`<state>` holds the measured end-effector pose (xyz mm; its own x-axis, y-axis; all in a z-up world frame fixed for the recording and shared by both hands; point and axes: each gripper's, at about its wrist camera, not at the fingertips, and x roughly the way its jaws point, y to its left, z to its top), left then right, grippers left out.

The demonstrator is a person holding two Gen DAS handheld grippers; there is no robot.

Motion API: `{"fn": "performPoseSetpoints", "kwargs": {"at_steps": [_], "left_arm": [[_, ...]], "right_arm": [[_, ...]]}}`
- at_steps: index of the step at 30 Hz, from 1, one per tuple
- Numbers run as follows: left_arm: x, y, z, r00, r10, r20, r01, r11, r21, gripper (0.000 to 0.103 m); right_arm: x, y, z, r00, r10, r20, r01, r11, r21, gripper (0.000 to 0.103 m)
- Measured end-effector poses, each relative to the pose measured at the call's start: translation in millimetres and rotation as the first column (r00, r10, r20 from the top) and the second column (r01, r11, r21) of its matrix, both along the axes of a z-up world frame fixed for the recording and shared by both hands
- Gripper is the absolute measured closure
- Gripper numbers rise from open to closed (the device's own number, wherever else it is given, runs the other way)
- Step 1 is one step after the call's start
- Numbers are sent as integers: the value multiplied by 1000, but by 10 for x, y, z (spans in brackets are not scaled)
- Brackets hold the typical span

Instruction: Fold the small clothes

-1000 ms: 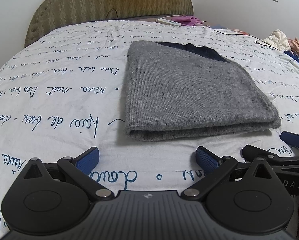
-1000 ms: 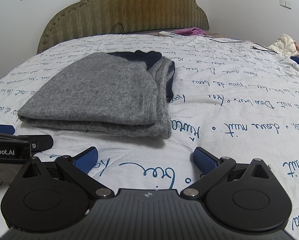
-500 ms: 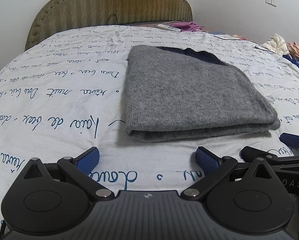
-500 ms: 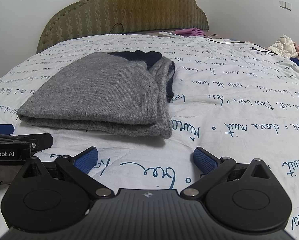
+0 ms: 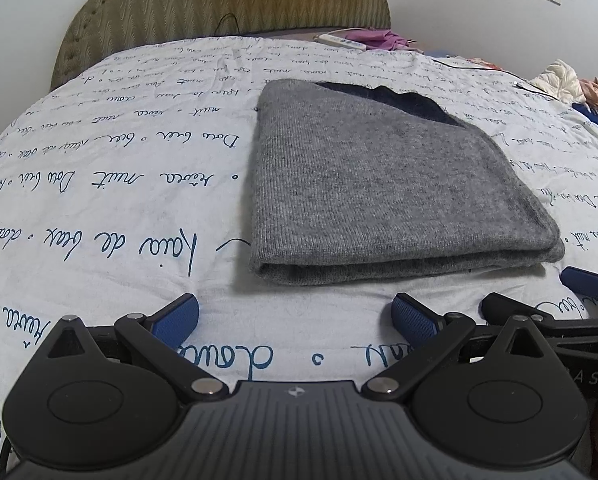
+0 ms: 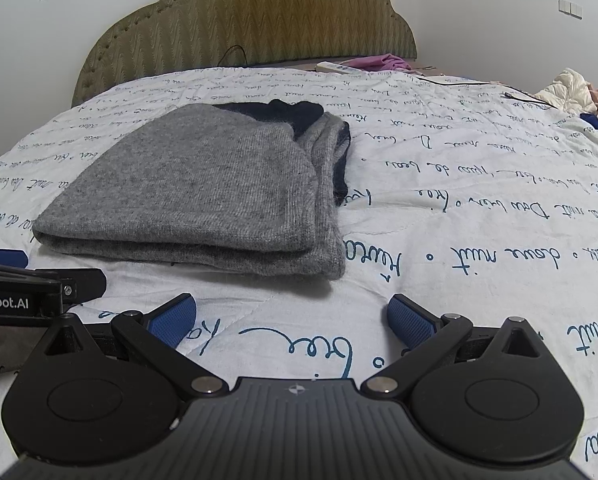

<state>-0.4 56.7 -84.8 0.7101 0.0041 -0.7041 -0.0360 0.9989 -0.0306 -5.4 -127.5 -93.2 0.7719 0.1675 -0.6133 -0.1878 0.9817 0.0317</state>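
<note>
- I see the bed [image 5: 99, 168] filling both views, covered in a white quilt printed with blue handwriting, with an olive padded headboard [image 6: 251, 24] at the far end.
- The grey sweater [image 5: 379, 184] lies folded flat on the quilt, a dark navy part showing at its far edge; its near folded edge sits just ahead of both tools, touching neither.
- My left gripper [image 5: 295, 316] hangs low over the quilt just short of the sweater, its blue-padded fingers [image 5: 177, 318] spread wide with nothing between them.
- My right gripper [image 6: 291, 318] sits beside it, level with the sweater's near right corner, fingers [image 6: 413, 324] likewise wide apart and holding nothing.
- Off at the right edge of the bed I see a loose pile of clothes [image 5: 567, 84]; the fisheye blurs it, so I can't tell the pieces apart.
- A white power strip [image 6: 337, 67] and a purple garment [image 6: 383, 62] lie near the headboard.
</note>
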Motion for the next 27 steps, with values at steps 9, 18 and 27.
{"fn": "performPoseSetpoints", "kwargs": {"at_steps": [9, 18, 27], "left_arm": [[8, -28, 25, 1000, 3, -19, -3, 1000, 16, 0], [-123, -29, 146, 999, 5, -38, -7, 999, -38, 0], [-324, -72, 337, 999, 28, 33, -27, 999, -27, 0]], "right_arm": [[23, -16, 42, 1000, -1, -13, 1, 1000, 8, 1], [14, -92, 131, 999, -26, -43, 27, 999, 37, 1], [-7, -164, 244, 996, -53, -67, 59, 995, 86, 1]]}}
